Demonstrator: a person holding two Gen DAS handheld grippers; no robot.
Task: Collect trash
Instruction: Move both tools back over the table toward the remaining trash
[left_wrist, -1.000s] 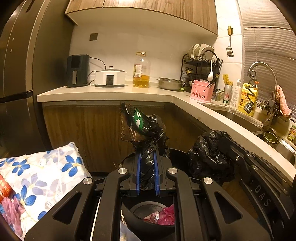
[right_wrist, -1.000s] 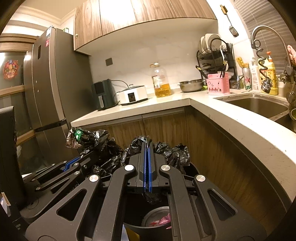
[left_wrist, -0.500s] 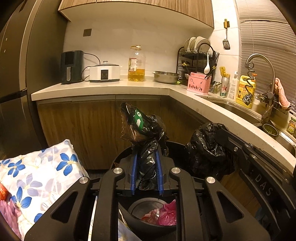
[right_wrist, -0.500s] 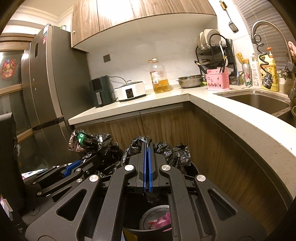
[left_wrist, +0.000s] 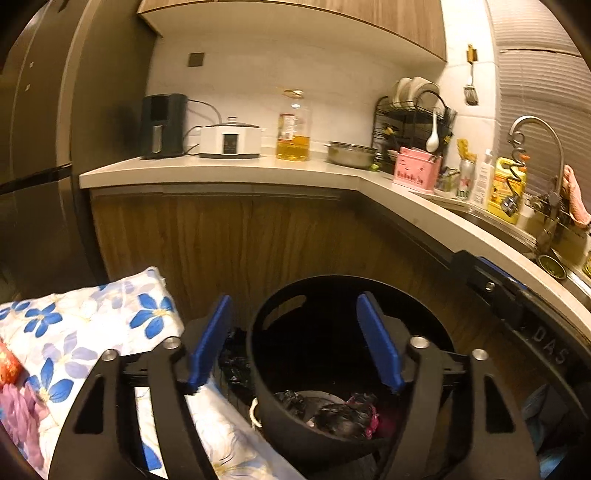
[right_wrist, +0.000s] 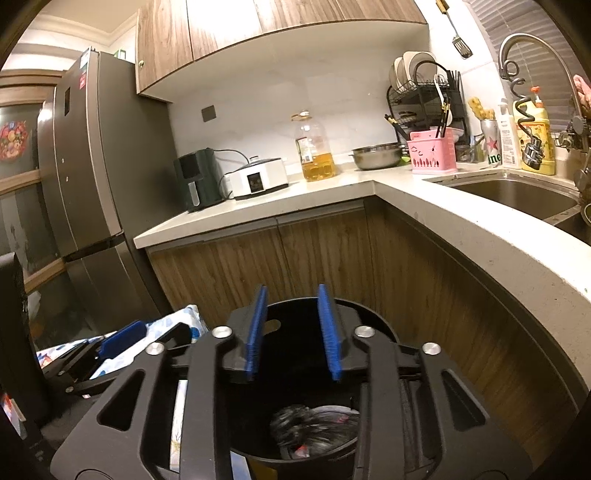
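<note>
A round black trash bin stands on the floor against the wooden cabinets. A crumpled black trash bag lies blurred at its bottom, beside pink rubbish. My left gripper hangs over the bin's left rim, its jaws opening wide with nothing between the blue pads. My right gripper is above the bin mouth, jaws also opening, nothing between them. The right gripper's fingers show at the right edge of the left wrist view.
A flower-print cushion lies left of the bin. The L-shaped counter carries an oil bottle, a rice cooker, a steel bowl, a dish rack and a sink. A tall fridge stands at left.
Both grippers let go of the black bag's edges and opened. The bag dropped out of the jaws and lies inside the bin.
</note>
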